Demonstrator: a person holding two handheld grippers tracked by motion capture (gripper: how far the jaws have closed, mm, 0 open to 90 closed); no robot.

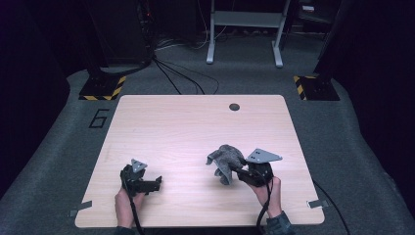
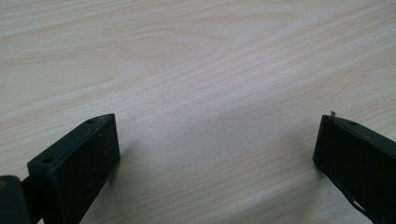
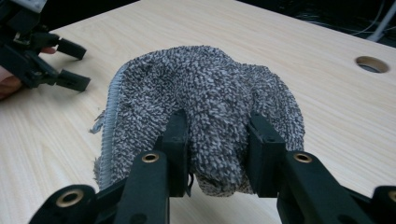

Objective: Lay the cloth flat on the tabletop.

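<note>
Nearest the camera, we find the right gripper (image 3: 217,140) clenched on a bunched fold of the grey cloth (image 3: 205,102), its jaws pressing in from both sides. We note the wooden table (image 1: 195,132) beneath, the largest item; the cloth hangs at its front right part, lifted off the surface. The left gripper (image 1: 157,182) rests low at front left, released, jaws wide apart over bare wood.

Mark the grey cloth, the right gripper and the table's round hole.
grey cloth (image 3: 210,84), right gripper view, on its bunched top.
right gripper (image 3: 218,154), right gripper view, midway between its fingers.
round hole (image 1: 234,106), high view, on its middle.
</note>
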